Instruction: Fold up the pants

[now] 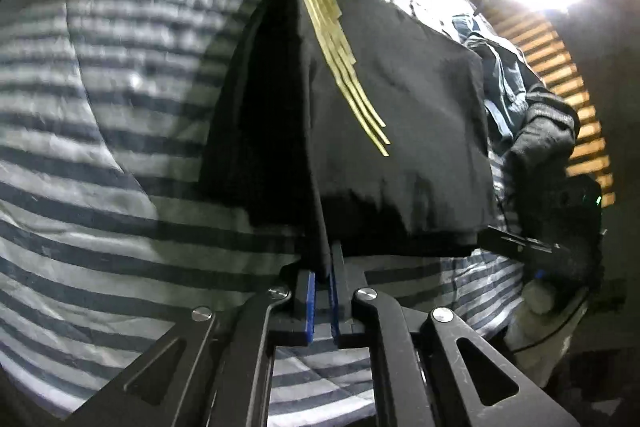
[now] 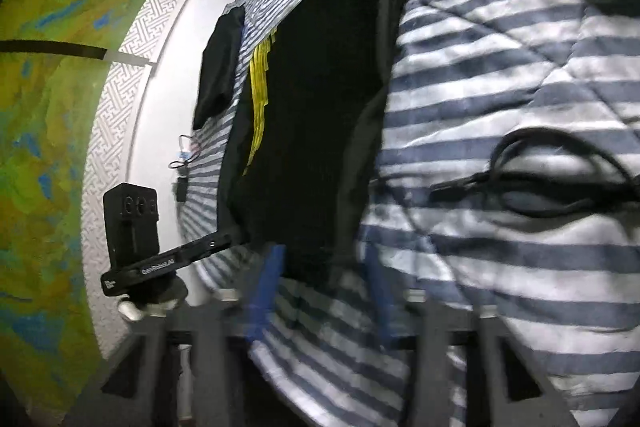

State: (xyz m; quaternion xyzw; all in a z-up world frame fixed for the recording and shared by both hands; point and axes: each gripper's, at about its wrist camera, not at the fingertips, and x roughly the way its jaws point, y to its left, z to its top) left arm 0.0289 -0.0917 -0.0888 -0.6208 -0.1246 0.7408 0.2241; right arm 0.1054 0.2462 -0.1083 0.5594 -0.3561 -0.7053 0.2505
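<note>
I have the left gripper (image 1: pixel 322 291) with its fingers clamped on a raised fold at the near edge of the black pants (image 1: pixel 400 131), which lie folded on the striped bed cover (image 1: pixel 120 155), I judge to steady the stack while the fold is set. My right gripper (image 2: pixel 320 291) has its fingers apart, astride the pants' near corner without pressing. Left of the pants in the left wrist view the cover lies bare; a black cable (image 2: pixel 560 171) lies near them on the other side.
</note>
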